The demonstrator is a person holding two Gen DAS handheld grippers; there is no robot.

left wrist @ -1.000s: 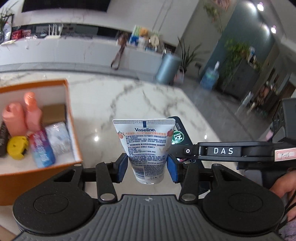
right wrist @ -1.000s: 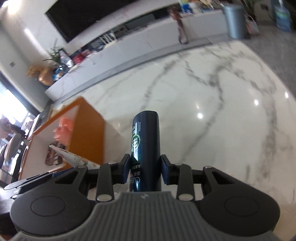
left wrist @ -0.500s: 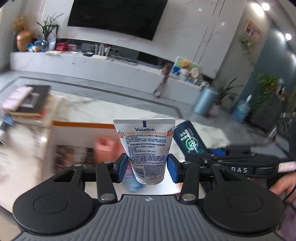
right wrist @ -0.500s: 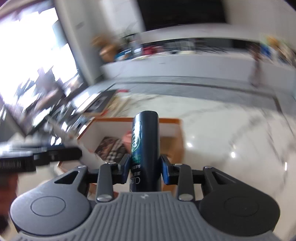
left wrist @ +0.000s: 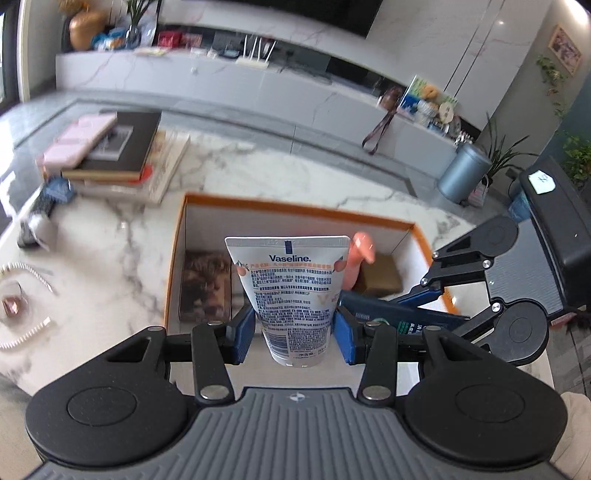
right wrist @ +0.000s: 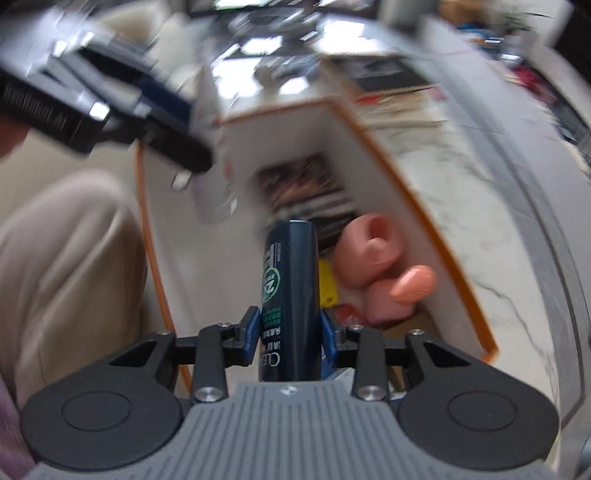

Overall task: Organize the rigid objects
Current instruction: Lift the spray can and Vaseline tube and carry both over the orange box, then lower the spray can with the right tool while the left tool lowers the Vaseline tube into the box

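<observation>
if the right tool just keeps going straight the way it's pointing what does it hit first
Probably the dark patterned item lying in the orange box: the dark blue bottle held by the right tool points there. The view is blurred, so depth is uncertain.

Marble tabletop (left wrist: 122, 236) spread across the left wrist view, grey-veined. Stack of books (left wrist: 110, 155) at 10 o'clock on it, a pink one uppermost over a black one. Metal bracelet (left wrist: 22, 295) at 9 o'clock near the table edge, beside a small blurred dark item. Long white sideboard (left wrist: 258, 85) along the far wall at 12 o'clock, with a gold vase (left wrist: 86, 27) at its left end. Grey bin (left wrist: 463, 173) at 2 o'clock on the floor, potted plant (left wrist: 506, 155) just beside it.
</observation>
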